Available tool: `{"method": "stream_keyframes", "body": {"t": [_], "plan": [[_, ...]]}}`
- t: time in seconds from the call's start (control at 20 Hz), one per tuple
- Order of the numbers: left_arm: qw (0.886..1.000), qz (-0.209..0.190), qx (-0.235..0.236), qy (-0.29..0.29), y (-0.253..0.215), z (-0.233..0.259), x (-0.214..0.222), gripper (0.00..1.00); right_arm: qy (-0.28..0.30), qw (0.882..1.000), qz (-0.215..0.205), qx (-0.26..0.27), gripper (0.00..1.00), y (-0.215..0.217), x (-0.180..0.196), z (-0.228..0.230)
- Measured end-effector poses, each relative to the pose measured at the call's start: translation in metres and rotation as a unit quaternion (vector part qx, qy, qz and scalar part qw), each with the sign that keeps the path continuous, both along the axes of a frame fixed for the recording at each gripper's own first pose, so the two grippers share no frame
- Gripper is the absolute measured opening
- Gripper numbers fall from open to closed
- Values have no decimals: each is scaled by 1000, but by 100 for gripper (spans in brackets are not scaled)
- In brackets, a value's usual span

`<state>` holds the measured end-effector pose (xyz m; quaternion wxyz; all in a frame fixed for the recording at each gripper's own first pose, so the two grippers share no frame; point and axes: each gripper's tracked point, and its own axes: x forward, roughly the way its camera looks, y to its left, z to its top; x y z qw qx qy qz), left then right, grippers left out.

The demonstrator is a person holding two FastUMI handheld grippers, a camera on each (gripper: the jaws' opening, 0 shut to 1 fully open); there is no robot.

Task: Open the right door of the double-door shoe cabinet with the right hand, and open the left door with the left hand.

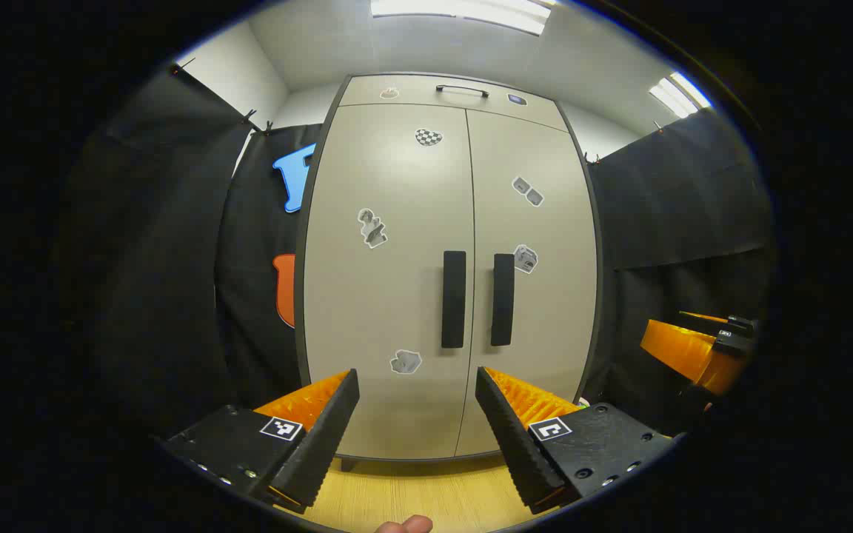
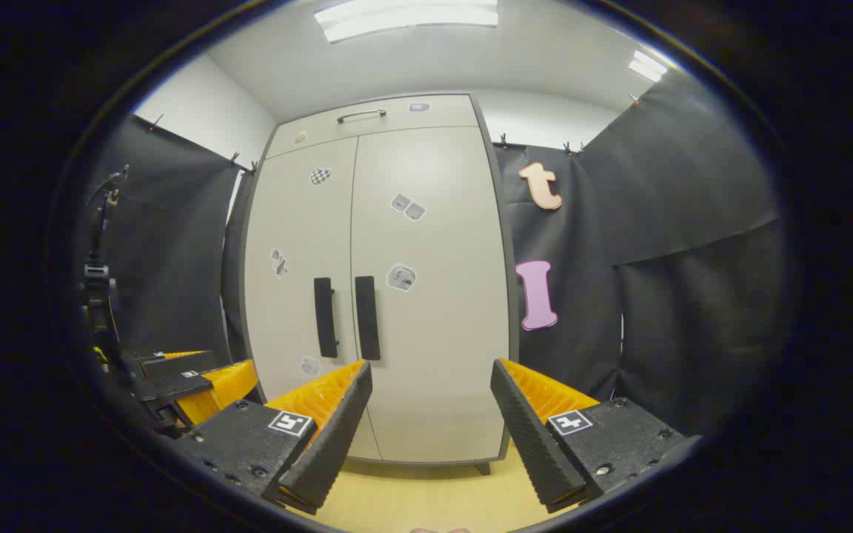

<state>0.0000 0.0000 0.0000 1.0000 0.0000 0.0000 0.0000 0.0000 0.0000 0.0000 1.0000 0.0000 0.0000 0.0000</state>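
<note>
Two handles (image 1: 454, 299) vertical, doors shut.

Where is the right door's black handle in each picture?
Left gripper view: the right door's handle is just right of centre, above the left tongs.
Right gripper view: the same handle sits left of centre, above the right tongs.
Shared landmark: the checkered sticker on the left door.

Bright, even light pours down from the ceiling panels (image 1: 463, 9), which burn out to pure white. A soft sheen sits high on the cabinet doors (image 1: 397, 222). Fisheye bending bows the cabinet's edges outward. Focus is crisp mid-frame; the black cloth (image 2: 693, 222) swallows detail.
</note>
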Motion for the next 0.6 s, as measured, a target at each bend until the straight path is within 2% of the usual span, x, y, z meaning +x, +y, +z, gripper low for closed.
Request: {"method": "stream_keyframes", "body": {"t": [0.25, 0.6], "plan": [[1000, 13, 5, -4, 10, 1, 1, 95, 15, 1000, -1, 5, 98, -1, 1, -16], [1000, 11, 9, -3, 7, 4, 3, 95, 12, 1000, 1, -3, 100, 0, 3, -12]]}}
